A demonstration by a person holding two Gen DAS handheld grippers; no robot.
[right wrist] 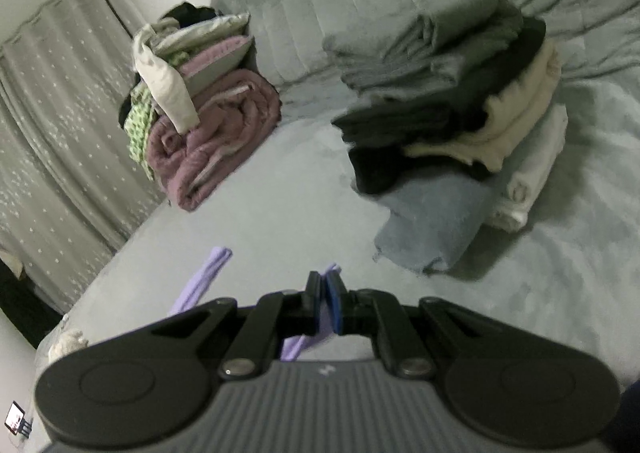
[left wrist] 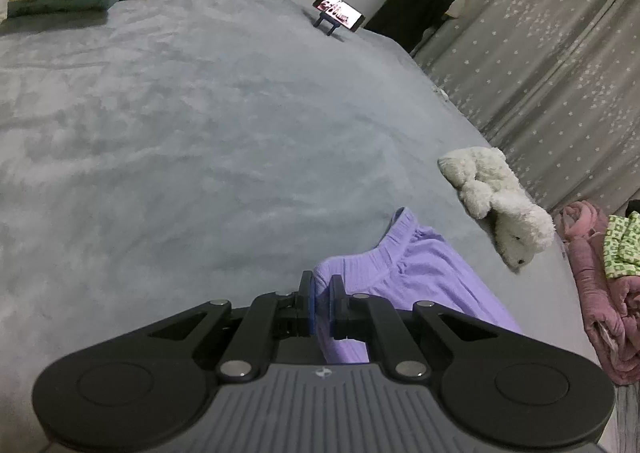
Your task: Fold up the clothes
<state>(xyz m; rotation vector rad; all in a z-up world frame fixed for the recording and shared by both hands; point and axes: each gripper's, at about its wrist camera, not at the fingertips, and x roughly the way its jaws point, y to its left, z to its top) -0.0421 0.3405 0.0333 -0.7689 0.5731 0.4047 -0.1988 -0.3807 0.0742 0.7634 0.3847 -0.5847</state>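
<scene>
1. Lilac knit fabric: the garment in hand is a pair of purple trousers (left wrist: pixel 416 273) with a gathered elastic waistband. It lies on the grey bedspread (left wrist: pixel 200 133), on the side of the white plush toy (left wrist: pixel 496 201) away from the curtain.
2. Left gripper (left wrist: pixel 322 295): the jaws are drawn nearly together with purple cloth between them, at the waistband end. Judged a pinch on the waistband edge.
3. Right gripper (right wrist: pixel 325 293): the jaws are likewise pressed close, with a strip of the same purple cloth showing between and below them. Which part of the garment this is cannot be told; a narrow purple band (right wrist: pixel 208 273) trails off to the gripper's left.
4. Progress, done: a pile of folded clothes (right wrist: pixel 452 105) in grey, black, cream and white stands on the bedspread, well apart from the plush toy. A further heap of pink bedding (right wrist: pixel 208 141), with loose pieces draped over it, sits at the bed edge near the curtain.
5. Progress, in hand: with both grippers pinching the trousers at separate points, the garment is judged to be mid-handling. Whether it is being spread flat or carried through a fold cannot be settled here.
6. Condition of the garment: the fabric is soft, thin and lightly creased. The waistband is puckered, and the leg section runs out of view beneath the left gripper body.
7. Remaining: the trousers are not yet a compact packet matching the pile.
</scene>
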